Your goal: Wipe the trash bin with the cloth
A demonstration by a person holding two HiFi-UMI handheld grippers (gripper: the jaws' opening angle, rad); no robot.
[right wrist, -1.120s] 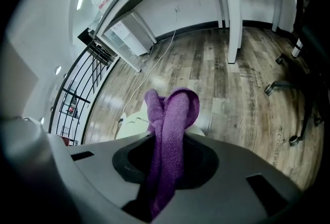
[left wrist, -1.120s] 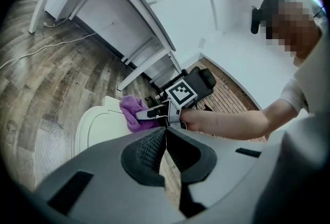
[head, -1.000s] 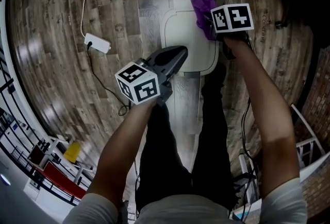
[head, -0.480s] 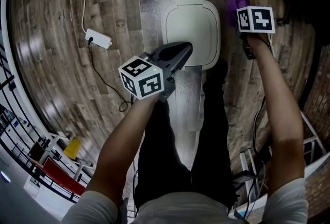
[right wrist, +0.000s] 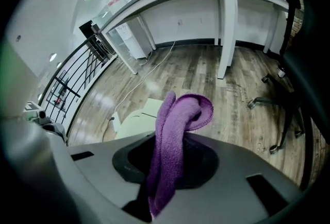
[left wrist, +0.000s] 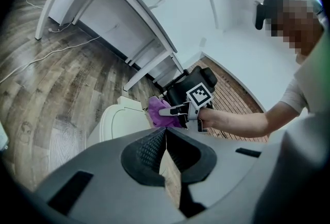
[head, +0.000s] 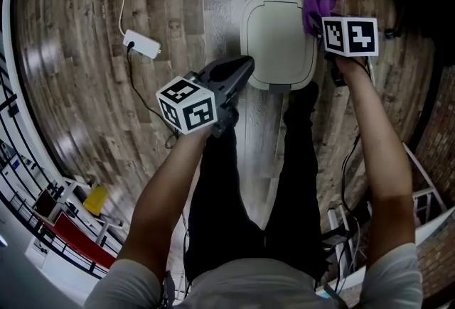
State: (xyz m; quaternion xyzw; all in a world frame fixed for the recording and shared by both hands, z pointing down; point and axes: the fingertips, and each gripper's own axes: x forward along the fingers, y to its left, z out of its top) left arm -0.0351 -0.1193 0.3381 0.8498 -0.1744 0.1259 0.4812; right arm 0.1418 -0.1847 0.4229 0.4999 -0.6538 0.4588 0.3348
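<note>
The white trash bin (head: 277, 38) stands on the wood floor in front of the person's feet, lid down. My right gripper (head: 318, 16) is shut on a purple cloth (head: 311, 6), which hangs against the bin's right rear edge. In the right gripper view the cloth (right wrist: 178, 125) rises folded out of the jaws, with the bin (right wrist: 135, 117) below and to the left. My left gripper (head: 244, 64) is shut and holds nothing, hovering by the bin's front left corner. The left gripper view shows the bin (left wrist: 119, 121), the cloth (left wrist: 161, 114) and the right gripper (left wrist: 178, 111) ahead.
A white power strip (head: 144, 44) with its cable lies on the floor left of the bin. The person's dark-trousered legs (head: 256, 180) stand just behind the bin. A white desk (right wrist: 216, 22) and an office chair (right wrist: 289, 68) are nearby. Railings (right wrist: 72, 79) stand farther off.
My right gripper carried the cloth from the top right of the lid off to the bin's right side, and it now rests at the right rear edge. The left gripper has barely moved.
</note>
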